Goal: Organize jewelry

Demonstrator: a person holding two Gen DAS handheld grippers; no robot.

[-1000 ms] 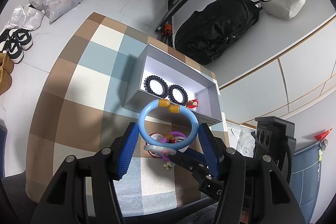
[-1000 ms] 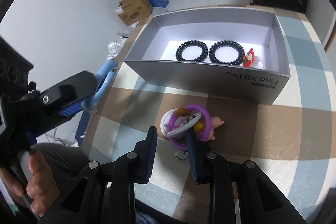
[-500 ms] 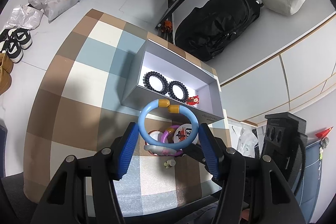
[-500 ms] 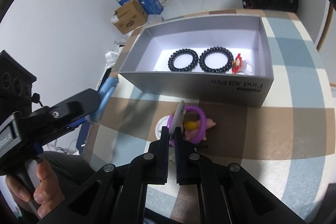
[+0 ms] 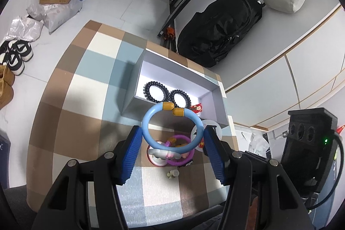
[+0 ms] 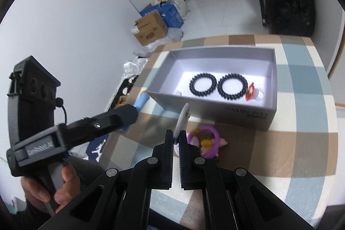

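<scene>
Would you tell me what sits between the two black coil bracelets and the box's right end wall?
A small red charm on a white piece lies there inside the grey box, beside the right-hand black coil bracelet; the right wrist view shows it best.

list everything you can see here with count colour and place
box: 1, grey, open, on the checked cloth
hair ties: 2, black, side by side inside the box
charm: 1, red, in the box right of the ties
bangle: 1, light blue with gold caps, between the left pads
disc: 1, white, pinched edge-on
purple ring: 1, on the cloth before the box
backpack: 1, black, by the wall
cardboard carton: 1, brown, on the floor
left gripper: blue pads
right gripper: black
hand: 1, on the left handle
</scene>
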